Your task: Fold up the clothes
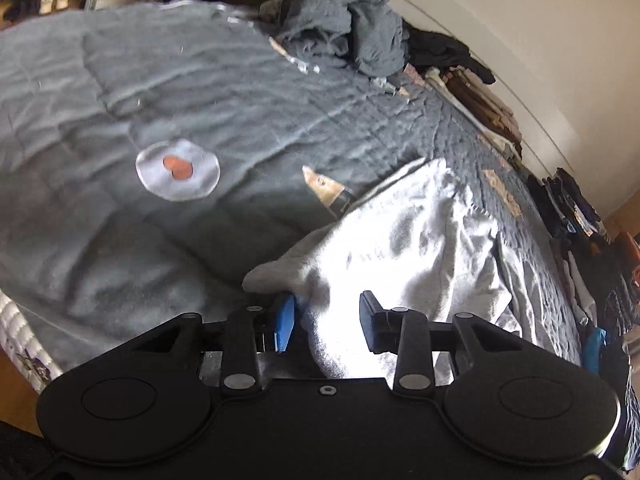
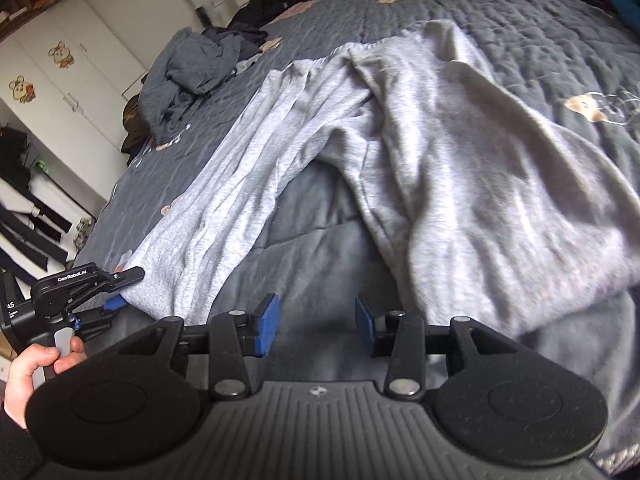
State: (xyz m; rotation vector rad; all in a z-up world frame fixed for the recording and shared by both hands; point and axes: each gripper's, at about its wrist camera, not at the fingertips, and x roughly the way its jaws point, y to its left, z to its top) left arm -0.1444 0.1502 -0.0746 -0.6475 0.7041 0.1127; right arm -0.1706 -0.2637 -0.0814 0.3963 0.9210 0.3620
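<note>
Sweatpants (image 2: pixel 420 152) sprawl beside blue-grey heap (image 2: pixel 188 76) (stacks (image 1: pixel 576 216) behind)

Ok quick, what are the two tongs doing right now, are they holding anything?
Left tongs: open, the grey sweatpants leg between them, not pinched.
Right tongs: open, holding nothing, over the blue bedspread.

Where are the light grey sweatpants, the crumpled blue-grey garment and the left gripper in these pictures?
light grey sweatpants (image 2: pixel 460 160): right wrist view, on the wide right leg.
crumpled blue-grey garment (image 1: pixel 344 28): left wrist view, middle of the heap.
left gripper (image 2: pixel 120 288): right wrist view, between its fingertips, at the left hem.
</note>
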